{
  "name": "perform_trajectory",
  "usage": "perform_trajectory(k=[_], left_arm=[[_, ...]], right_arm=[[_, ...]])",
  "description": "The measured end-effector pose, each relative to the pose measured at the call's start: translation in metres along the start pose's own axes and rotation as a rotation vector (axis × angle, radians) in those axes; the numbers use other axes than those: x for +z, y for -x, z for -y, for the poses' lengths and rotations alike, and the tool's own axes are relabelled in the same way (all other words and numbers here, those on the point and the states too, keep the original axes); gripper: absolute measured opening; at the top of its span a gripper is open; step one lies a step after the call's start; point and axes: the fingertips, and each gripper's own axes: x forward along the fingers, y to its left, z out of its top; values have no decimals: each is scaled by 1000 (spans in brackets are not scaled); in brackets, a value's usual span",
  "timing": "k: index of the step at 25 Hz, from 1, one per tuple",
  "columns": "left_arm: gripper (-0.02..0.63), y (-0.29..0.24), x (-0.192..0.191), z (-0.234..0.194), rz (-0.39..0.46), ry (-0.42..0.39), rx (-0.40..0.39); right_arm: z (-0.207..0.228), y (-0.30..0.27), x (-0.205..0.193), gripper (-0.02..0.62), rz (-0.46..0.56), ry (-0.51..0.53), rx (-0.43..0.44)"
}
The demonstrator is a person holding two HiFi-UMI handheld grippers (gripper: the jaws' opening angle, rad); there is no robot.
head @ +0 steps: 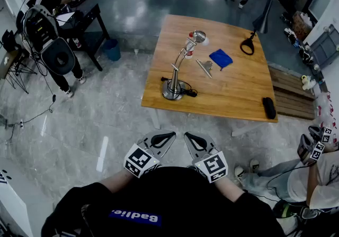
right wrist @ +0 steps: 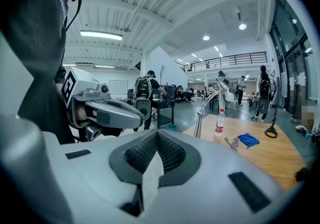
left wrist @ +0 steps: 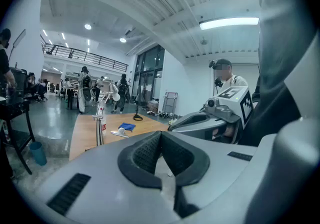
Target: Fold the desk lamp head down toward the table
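Desk lamp base [head: 173, 91], head view only

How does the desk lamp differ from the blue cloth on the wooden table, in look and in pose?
The desk lamp is silver metal and stands upright on a round base with its head raised; the blue cloth lies flat. In the head view the lamp's base stands near the left edge of the wooden table, while the cloth lies nearer the middle. Both rest on that table.
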Motion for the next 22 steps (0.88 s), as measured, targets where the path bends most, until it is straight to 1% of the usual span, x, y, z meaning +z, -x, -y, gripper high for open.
perform_trajectory(k=[12, 16, 22], left_arm=[[9, -3, -2, -2, -13, 3, 11], [9, -7, -2, -8, -16, 4, 35], [9, -27, 6, -10, -18, -12, 83]], right_arm=[[3, -2, -1, 6, 0, -15, 10], [7, -2, 1, 6, 19, -35, 28], [25, 4, 4, 6, 53, -22, 63]])
